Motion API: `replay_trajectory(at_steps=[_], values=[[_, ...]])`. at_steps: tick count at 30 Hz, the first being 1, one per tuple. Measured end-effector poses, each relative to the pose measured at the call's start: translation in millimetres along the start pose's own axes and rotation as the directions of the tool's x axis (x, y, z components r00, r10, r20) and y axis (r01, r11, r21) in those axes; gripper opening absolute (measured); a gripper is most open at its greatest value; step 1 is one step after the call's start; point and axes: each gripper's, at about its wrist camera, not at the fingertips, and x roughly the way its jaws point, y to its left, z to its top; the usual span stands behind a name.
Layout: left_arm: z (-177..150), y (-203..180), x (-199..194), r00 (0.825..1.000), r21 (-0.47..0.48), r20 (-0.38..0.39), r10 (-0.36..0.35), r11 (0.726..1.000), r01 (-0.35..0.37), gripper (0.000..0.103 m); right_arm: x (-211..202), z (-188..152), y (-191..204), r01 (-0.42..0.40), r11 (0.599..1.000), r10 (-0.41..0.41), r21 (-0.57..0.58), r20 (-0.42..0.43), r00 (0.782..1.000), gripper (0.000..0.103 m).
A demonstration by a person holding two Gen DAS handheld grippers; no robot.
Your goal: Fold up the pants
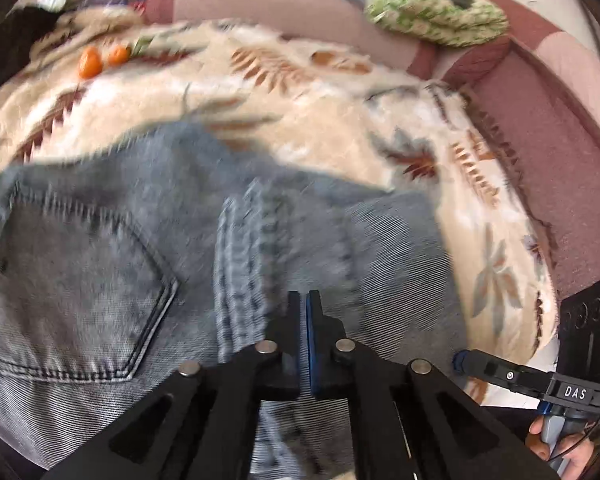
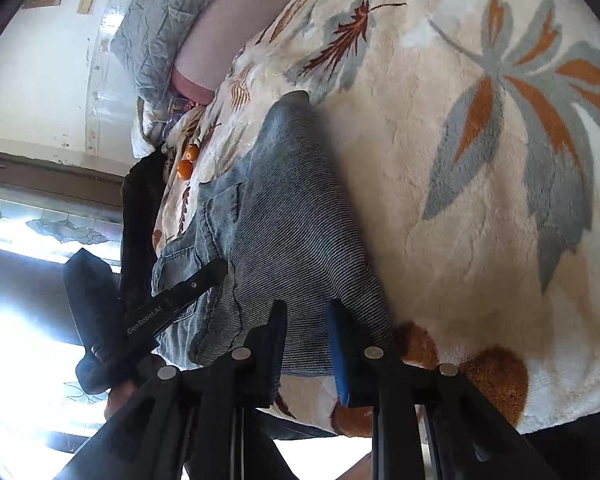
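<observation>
Black-bodied right gripper (image 1: pixel 458 360) lettered "DAS", left gripper (image 2: pixel 220 266) lettered "GenRobot.AI"; faded blue denim pants (image 1: pixel 140 264), stitched back pocket left of the left jaws, pressed together above the cloth, folded hem between the spread right jaws, all atop leaf-patterned fleece blanket (image 2: pixel 440 208).

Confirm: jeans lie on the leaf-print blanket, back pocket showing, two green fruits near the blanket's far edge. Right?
One thing is off: the two fruits are orange, not green, as the left wrist view shows. The rest holds: the jeans lie on the leaf-print blanket with the back pocket showing.
</observation>
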Motion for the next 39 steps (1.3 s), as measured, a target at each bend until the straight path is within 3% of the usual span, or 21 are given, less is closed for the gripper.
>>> replay_trajectory(at_steps=[3,5,9,10,11,13,14,16,19,21,23,25,26,28,29,31,32,34,35,37,39], values=[[10,-30,-8,0.998,0.113,0.055,-0.041,0.993,0.035,0.006,-17,16,8,0.011,1.000,-0.009,-0.024,0.066,0.998,0.049],[16,-45,6,0.998,0.149,0.031,-0.047,0.988,0.042,0.011,-21,38,12,0.046,0.998,-0.042,-0.052,0.078,0.996,0.050],[9,-42,49,0.995,0.151,-0.079,0.061,0.987,-0.048,0.011,1,83,10,0.081,0.995,-0.079,-0.055,0.035,0.996,0.050],[6,-37,55,0.996,0.137,-0.077,0.048,0.990,-0.037,0.014,10,90,11,0.083,0.994,-0.082,-0.068,0.022,0.996,0.050],[6,-35,54,0.998,0.134,-0.059,0.036,0.991,-0.028,0.014,18,94,9,0.121,0.988,-0.121,-0.096,0.013,0.993,0.049],[4,-38,53,0.997,0.147,-0.057,0.051,0.988,-0.042,0.014,43,97,4,0.295,0.941,-0.298,-0.165,0.007,0.955,0.027],[3,-40,53,0.996,0.162,-0.054,0.063,0.985,-0.054,0.014,49,97,1,0.310,0.936,-0.312,-0.169,0.016,0.950,0.018],[2,-42,49,0.996,0.165,-0.051,0.071,0.984,-0.062,0.014,45,96,10,0.339,0.920,-0.340,-0.198,0.031,0.940,0.017],[5,-43,37,0.998,0.147,-0.038,0.042,0.988,-0.036,0.014,37,92,16,0.327,0.927,-0.325,-0.183,0.041,0.945,0.018],[6,-44,20,0.999,0.174,0.041,0.015,0.985,-0.022,0.016,20,81,21,0.285,0.943,-0.278,-0.173,0.064,0.959,0.021],[6,-42,16,0.998,0.192,0.062,0.019,0.981,-0.030,0.037,5,61,28,0.243,0.954,-0.235,-0.176,0.065,0.970,0.021],[5,-32,37,0.998,0.180,-0.006,0.070,0.981,-0.067,0.043,-1,35,33,0.201,0.962,-0.196,-0.186,0.046,0.980,0.021],[4,-27,50,0.996,0.174,-0.036,0.084,0.982,-0.077,0.043,2,22,34,0.210,0.957,-0.209,-0.200,0.025,0.978,0.021],[3,-32,47,0.996,0.197,0.007,0.093,0.976,-0.093,0.043,24,4,27,0.264,0.935,-0.280,-0.238,-0.037,0.959,0.021],[3,-35,43,0.995,0.197,0.002,0.099,0.975,-0.098,0.043,24,1,23,0.269,0.931,-0.280,-0.245,-0.010,0.960,0.017],[2,-35,25,0.999,0.166,0.030,0.030,0.986,-0.035,0.043,13,1,26,0.257,0.944,-0.263,-0.206,0.001,0.965,0.016],[0,-35,15,0.998,0.160,0.055,0.015,0.987,-0.023,0.043,6,-1,32,0.264,0.941,-0.265,-0.214,0.024,0.964,0.020],[-9,-31,3,0.995,0.170,0.096,0.030,0.984,-0.046,0.046,-2,-11,41,0.268,0.932,-0.263,-0.245,0.055,0.963,0.020],[-14,-26,4,0.994,0.159,0.093,0.049,0.985,-0.063,0.054,0,-17,40,0.270,0.929,-0.268,-0.253,0.043,0.962,0.020],[-23,-16,22,0.996,0.151,0.011,0.092,0.984,-0.093,0.056,15,-25,28,0.280,0.921,-0.295,-0.272,-0.015,0.955,0.022],[-29,-20,10,0.992,0.184,0.076,0.101,0.976,-0.113,0.056,9,-19,26,0.248,0.943,-0.261,-0.221,-0.027,0.965,0.021]])
